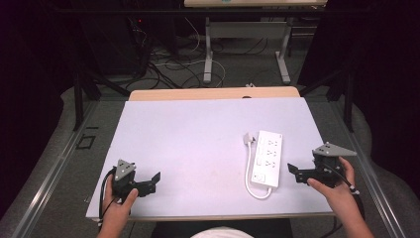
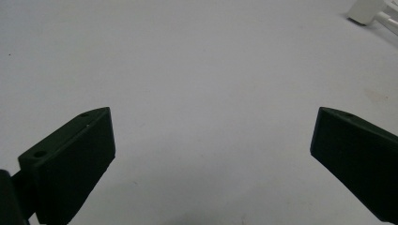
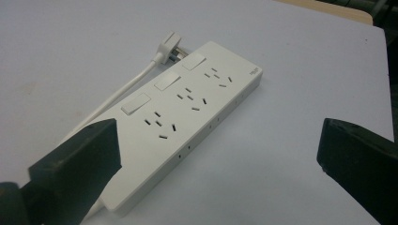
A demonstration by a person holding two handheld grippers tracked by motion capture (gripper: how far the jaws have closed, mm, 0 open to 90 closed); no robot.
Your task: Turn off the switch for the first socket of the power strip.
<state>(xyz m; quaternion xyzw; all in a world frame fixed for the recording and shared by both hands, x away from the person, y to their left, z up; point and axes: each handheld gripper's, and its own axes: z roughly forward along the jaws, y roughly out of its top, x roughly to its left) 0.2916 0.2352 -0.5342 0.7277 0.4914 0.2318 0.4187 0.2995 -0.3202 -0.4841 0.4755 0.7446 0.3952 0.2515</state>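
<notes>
- White plastic power strip point(image 1: 267, 158) lies flat on the pale surface point(image 1: 198, 148), just beside the right tool point(image 1: 293, 171), off its jaw tips and not touching them.
- Seen in the right gripper view, the strip point(image 3: 187, 112) runs away from the tool's left jaw; it shows three switches, each beside a socket group.
- Its white cord point(image 1: 248, 171) loops along the side of the strip away from the right tool, and the plug point(image 1: 248, 137) rests at the strip's far end.
- Right tool: jaws spread wide, nothing between them, held level in the person's right hand point(image 1: 337, 186).
- Left tool point(image 1: 154, 179): jaws also wide, with bare surface between them, gripped by the left hand point(image 1: 119, 203).
- From the left tool, the strip lies well apart, ahead of it and off to its right.
</notes>
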